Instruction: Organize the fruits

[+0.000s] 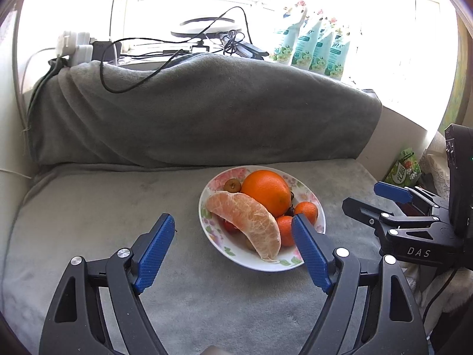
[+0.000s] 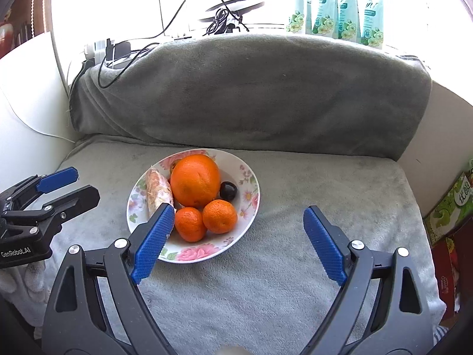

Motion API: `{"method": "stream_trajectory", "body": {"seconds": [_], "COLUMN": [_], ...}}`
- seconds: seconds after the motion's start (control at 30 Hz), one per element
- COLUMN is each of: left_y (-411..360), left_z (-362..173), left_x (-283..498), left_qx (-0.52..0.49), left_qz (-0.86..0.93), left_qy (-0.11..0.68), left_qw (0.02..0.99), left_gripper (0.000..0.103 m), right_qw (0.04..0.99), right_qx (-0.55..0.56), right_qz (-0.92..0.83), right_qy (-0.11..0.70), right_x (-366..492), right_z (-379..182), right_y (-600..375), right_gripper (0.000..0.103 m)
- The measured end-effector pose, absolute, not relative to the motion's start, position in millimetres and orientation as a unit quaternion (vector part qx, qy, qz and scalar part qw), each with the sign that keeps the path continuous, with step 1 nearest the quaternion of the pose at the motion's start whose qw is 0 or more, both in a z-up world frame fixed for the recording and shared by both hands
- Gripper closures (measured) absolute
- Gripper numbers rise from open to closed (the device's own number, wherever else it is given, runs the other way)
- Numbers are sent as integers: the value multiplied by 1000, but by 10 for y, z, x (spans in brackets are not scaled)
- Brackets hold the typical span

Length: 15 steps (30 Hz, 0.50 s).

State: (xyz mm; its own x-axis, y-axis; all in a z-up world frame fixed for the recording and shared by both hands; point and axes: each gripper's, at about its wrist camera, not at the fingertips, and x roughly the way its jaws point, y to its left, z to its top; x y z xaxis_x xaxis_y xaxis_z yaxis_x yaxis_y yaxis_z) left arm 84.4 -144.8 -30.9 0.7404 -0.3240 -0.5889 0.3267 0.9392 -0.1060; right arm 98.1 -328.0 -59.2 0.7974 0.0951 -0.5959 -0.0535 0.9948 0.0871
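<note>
While one bowl (image 2: pixel 251 177) holds, one orange (image 2: pixel 195 179), two tangerines (image 2: pixel 219 216).

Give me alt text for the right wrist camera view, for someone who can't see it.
A floral bowl on a grey blanket holds a large orange, two mandarins, a peeled pomelo segment and a dark plum. The right gripper hangs open before it, empty, and the left gripper shows at the left edge.
</note>
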Motion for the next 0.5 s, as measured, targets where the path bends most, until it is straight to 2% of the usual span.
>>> {"method": "stream_trajectory", "body": {"seconds": [0.5], "left_y": [-1419], "left_z": [-271], "left_x": [674], "left_qx": [19], "left_qz": [-143], "left_qy": [312], "left_qw": [939], "left_gripper": [18], "right_qw": [958], "right_qx": [19], "right_qz": [-11], "right_qy": [285], "right_x": [797], "right_z": [-478], "right_y": [-3313], "right_gripper": [12]}}
